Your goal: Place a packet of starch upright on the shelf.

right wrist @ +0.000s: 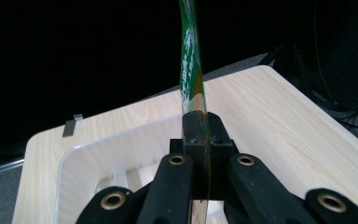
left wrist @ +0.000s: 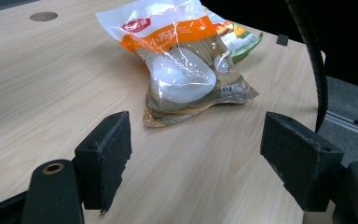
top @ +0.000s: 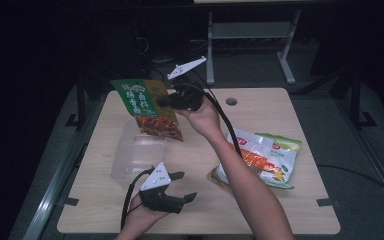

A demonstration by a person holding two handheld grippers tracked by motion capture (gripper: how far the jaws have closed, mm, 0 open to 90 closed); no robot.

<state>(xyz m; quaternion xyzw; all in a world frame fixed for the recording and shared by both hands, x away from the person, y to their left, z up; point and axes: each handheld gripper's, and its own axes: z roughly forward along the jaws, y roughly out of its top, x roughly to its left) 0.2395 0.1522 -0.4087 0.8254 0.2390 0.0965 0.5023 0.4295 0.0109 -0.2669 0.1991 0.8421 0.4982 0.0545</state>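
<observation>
Snack packets going into the clear plastic bin (top: 137, 152) looks like the work in hand, and by my reading it is early yet: the bin appears empty on the left half of the worktop (top: 200, 210). Two more packets lie on the right half, an orange-and-white bag (left wrist: 182, 60) on top and a green-edged bag (top: 284, 165) partly under it, so at least those are left to move. A green-and-red snack packet (top: 147, 107) hangs in the air above the bin's far edge, pinched by its side in the right gripper (right wrist: 200, 135), whose jaws are clamped tight on the foil. Lowering and letting go remain for this one. Near the front edge, the left gripper (top: 182, 186) rests with its jaws spread wide and nothing between them, facing the waiting bags.
</observation>
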